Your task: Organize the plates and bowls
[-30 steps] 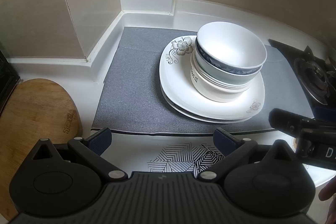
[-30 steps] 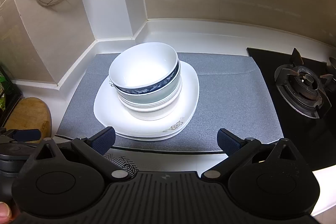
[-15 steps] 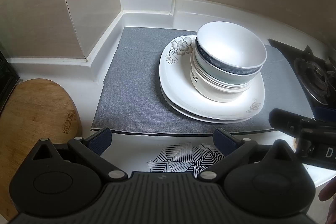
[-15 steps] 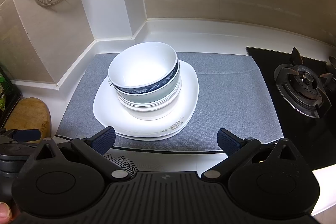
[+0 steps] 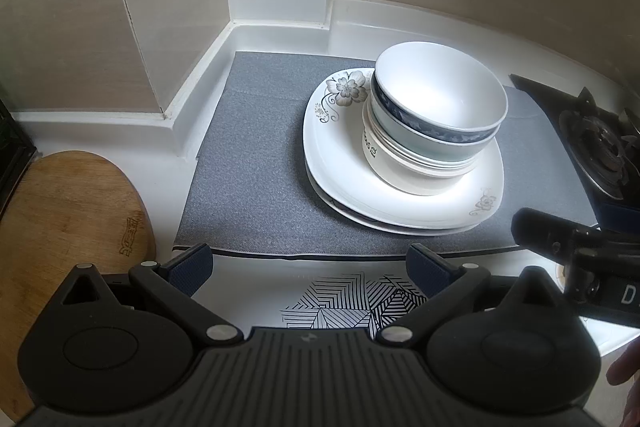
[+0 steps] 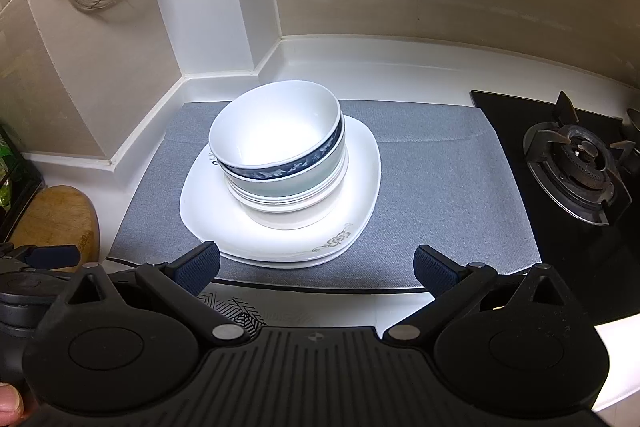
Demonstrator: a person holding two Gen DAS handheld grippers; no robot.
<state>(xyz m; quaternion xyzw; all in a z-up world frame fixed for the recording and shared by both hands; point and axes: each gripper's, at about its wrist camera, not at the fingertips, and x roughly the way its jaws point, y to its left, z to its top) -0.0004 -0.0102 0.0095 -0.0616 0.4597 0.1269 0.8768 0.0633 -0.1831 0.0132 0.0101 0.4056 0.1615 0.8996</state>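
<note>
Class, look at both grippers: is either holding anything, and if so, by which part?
Nothing is held. The left gripper and right gripper are both open and empty, short of the stacked bowls on the plates.

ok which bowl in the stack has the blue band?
The top bowl: a dark blue patterned band circles its outside below the rim; the bowls nested under it are plain pale.

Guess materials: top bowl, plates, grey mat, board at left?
Top bowl: glazed ceramic by the look, glossy white with a printed blue band. Plates: likely the same, shiny with floral decals. Grey mat: looks like woven fabric or textured rubber; matte, grainy, creased. Board: wood or bamboo, visible grain, stamped mark.
</note>
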